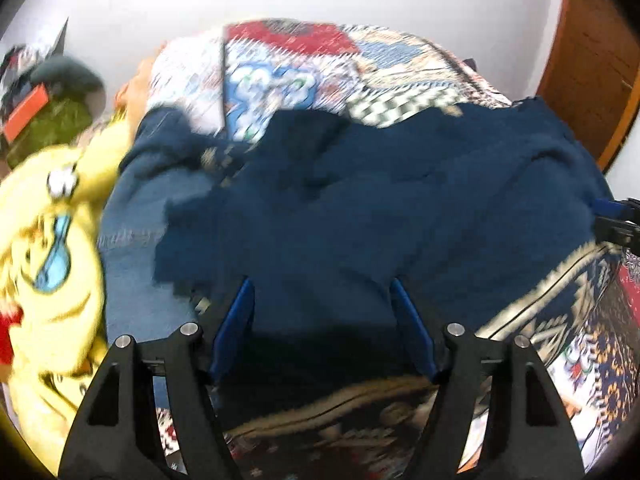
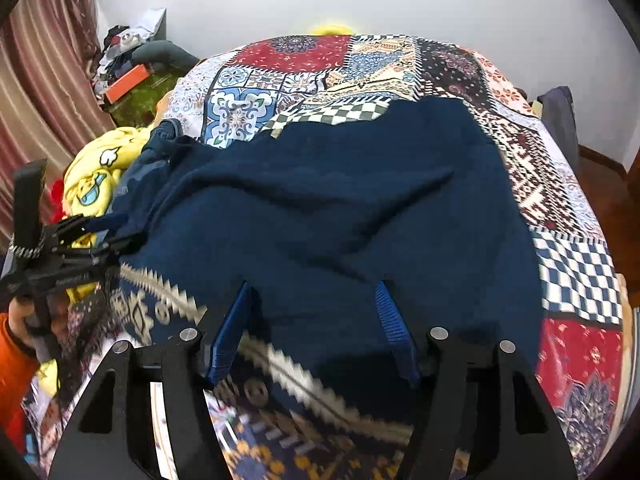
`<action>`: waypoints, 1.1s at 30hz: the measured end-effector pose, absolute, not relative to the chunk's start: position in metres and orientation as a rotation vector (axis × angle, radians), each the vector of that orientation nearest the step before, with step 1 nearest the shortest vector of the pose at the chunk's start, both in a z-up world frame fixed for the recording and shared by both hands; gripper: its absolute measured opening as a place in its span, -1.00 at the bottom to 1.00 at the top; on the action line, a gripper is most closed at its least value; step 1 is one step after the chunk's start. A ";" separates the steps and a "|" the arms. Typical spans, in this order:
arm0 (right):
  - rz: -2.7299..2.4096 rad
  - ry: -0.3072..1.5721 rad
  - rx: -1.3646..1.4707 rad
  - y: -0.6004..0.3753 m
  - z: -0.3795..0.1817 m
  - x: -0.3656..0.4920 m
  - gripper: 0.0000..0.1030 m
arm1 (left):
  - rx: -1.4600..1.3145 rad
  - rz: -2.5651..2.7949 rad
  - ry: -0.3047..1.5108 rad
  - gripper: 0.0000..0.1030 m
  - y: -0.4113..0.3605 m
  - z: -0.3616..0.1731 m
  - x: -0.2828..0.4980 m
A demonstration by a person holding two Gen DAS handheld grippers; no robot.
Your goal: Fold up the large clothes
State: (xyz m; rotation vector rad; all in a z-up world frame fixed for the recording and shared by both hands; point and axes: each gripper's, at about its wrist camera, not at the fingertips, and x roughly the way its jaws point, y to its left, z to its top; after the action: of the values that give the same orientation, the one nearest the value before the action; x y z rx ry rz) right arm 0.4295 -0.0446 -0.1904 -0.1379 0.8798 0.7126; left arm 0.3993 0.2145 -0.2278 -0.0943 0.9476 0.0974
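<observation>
A large dark blue garment point(image 1: 380, 208) point(image 2: 340, 208) lies spread with soft creases across a patchwork bedspread point(image 2: 304, 52). In the left wrist view my left gripper point(image 1: 324, 296) stands open over the garment's near edge, with the blue cloth below and between its blue pads point(image 1: 236, 320). My right gripper point(image 2: 314, 292) is open too, over the near hem, with nothing pinched. The left gripper point(image 2: 92, 236) also shows at the left of the right wrist view, at the garment's left edge. The right gripper point(image 1: 616, 216) shows at the right rim of the left wrist view.
A yellow cartoon-print cloth point(image 1: 48, 248) point(image 2: 96, 176) and a denim piece point(image 1: 132, 240) lie left of the garment. Clutter with an orange box point(image 2: 128, 84) sits by a striped curtain point(image 2: 44, 80). A hand in an orange sleeve point(image 2: 16, 352) holds the left gripper. A wooden door point(image 1: 596, 60) is at the right.
</observation>
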 end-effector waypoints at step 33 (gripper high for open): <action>0.474 0.907 -0.036 -0.117 -0.164 0.388 0.21 | -0.950 0.029 0.936 0.38 0.263 -0.267 0.311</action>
State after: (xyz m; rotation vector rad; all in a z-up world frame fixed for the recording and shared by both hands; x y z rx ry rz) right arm 0.3876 -0.1169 -0.1640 -0.0356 0.9072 0.4742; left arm 0.3105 0.2630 -0.2670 -0.9498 0.9362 0.0290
